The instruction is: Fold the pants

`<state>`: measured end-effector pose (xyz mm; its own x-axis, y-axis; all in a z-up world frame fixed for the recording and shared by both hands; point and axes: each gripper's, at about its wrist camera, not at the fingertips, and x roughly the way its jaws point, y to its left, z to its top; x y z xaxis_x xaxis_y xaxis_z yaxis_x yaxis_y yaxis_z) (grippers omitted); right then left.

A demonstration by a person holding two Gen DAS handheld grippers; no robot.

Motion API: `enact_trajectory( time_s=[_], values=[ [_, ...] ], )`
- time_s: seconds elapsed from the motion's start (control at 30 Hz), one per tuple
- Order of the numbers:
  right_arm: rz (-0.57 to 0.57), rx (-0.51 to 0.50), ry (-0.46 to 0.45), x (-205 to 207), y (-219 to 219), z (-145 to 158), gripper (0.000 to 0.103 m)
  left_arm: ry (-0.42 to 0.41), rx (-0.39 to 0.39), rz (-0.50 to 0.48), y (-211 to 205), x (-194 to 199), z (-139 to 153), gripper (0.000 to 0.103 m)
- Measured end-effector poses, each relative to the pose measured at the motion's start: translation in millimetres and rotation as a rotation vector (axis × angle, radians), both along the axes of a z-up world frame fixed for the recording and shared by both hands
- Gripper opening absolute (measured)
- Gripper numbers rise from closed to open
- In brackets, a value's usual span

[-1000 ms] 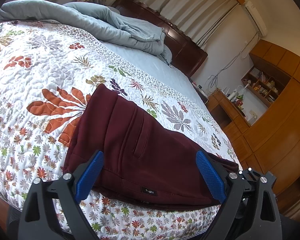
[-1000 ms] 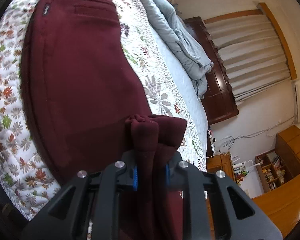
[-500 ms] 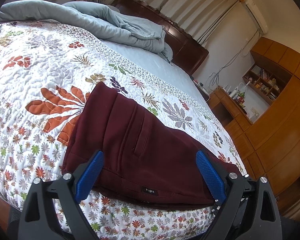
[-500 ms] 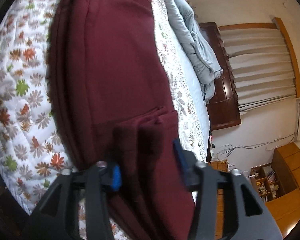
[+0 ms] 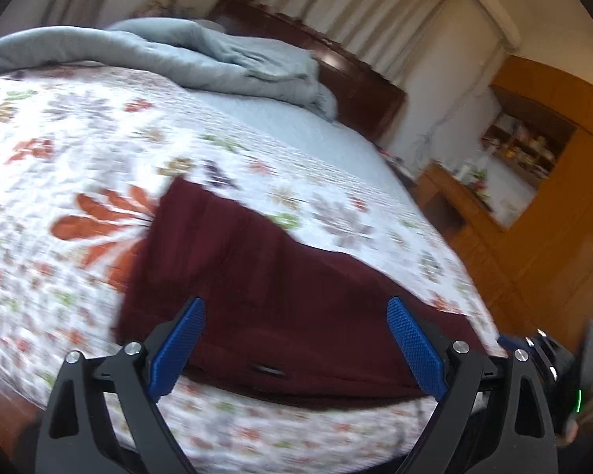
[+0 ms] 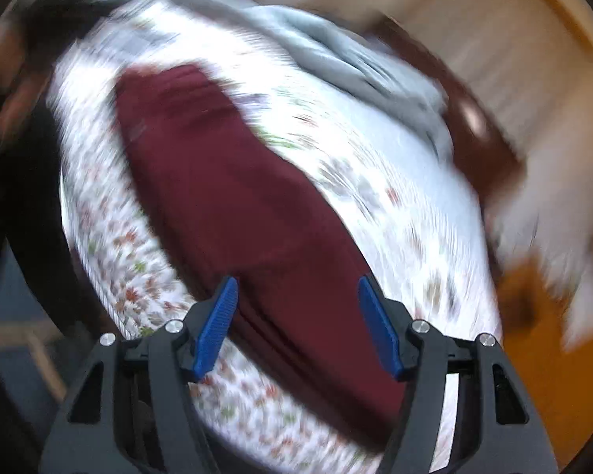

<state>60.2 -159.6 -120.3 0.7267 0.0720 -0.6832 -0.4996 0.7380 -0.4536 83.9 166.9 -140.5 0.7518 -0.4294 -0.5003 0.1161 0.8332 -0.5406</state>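
Observation:
The dark red pants (image 5: 257, 284) lie folded lengthwise on the flowered quilt near the bed's front edge. They also show in the right wrist view (image 6: 249, 213), blurred by motion. My left gripper (image 5: 296, 339) is open and empty, just above the pants' near edge by the small label. My right gripper (image 6: 296, 316) is open and empty, hovering over the pants' other end. The other gripper's body (image 5: 553, 367) shows at the right edge of the left wrist view.
The flowered quilt (image 5: 59, 166) covers the bed. A bunched grey-blue duvet (image 5: 201, 59) lies at the far side by the dark headboard (image 5: 367, 91). Wooden cabinets and shelves (image 5: 533, 181) stand to the right.
My right gripper has opened and let go of the bunched pants leg, then pulled back and swung fast. My left gripper has stayed open and shifted slightly.

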Motion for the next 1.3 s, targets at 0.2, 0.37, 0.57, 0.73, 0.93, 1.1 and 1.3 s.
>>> enact_trajectory(
  time_s=[0.2,0.37,0.57,0.73,0.93,1.1,1.3],
  values=[
    [-0.465,0.442,0.255,44.3,-183.1,12.8,0.012,-0.052,-0.109,-0.363,-118.1,1.0,29.7,0.094],
    [-0.486,0.526,0.416,38.2,-201.7,-28.9,0.009,-0.022,-0.125,-0.544,-200.3,18.7,13.9,0.094],
    [-0.452,0.426,0.488,41.5,-198.9,-56.1,0.009,0.239,-0.110,-0.555,-228.0,41.9,-56.6,0.093],
    [-0.436,0.589,0.463,60.9,-220.1,-26.5,0.013,0.217,-0.127,-0.555,-219.6,35.7,-57.1,0.094],
    [-0.466,0.736,0.494,122.1,-245.8,-35.2,0.017,0.211,-0.117,-0.548,-225.1,35.9,-57.4,0.094],
    [-0.533,0.693,0.589,143.7,-254.2,-79.3,0.000,0.248,-0.183,-0.530,-217.1,41.4,-59.2,0.094],
    [-0.522,0.748,0.534,121.4,-252.5,-47.7,0.022,0.271,-0.223,-0.475,-202.8,32.9,-42.7,0.094]
  ],
)
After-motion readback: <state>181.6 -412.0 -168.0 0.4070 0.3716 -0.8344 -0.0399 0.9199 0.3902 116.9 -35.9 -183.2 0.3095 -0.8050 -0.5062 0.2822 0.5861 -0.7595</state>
